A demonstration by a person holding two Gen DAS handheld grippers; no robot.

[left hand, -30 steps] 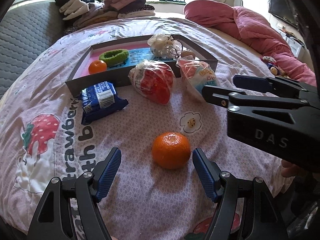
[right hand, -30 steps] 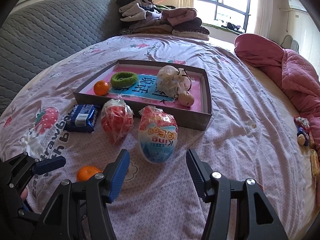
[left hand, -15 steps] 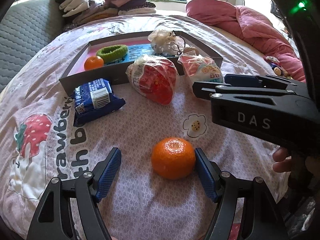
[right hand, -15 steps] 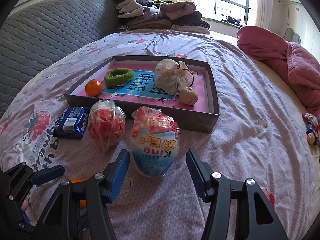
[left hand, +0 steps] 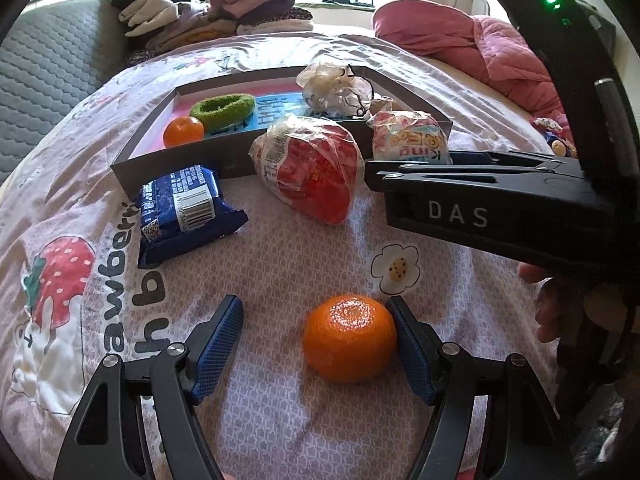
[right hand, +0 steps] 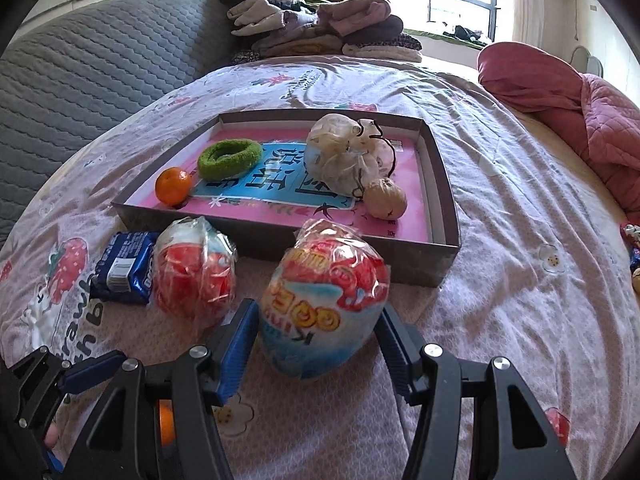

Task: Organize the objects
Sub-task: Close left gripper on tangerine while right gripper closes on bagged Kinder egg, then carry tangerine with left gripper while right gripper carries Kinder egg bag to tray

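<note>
Take the shallow grey cardboard tray with the pink printed floor [right hand: 444, 216] as your landmark on the bed. Inside it, you have a small orange mandarin [right hand: 173, 185] in the near left corner, a fuzzy green hair ring [right hand: 229, 159] just behind it, a tied white mesh pouch [right hand: 344, 156] right of the ring, and a wrinkled tan walnut [right hand: 386, 199] before the pouch. In front of the tray's near wall lie three things — a dark blue foil snack packet [left hand: 186, 210] leftmost, a red plastic-wrapped egg [left hand: 310, 174] beside it, a blue-and-red wrapped toy egg [right hand: 326, 308] rightmost. Farther forward of the tray lies a second orange mandarin [left hand: 349, 338].
</note>
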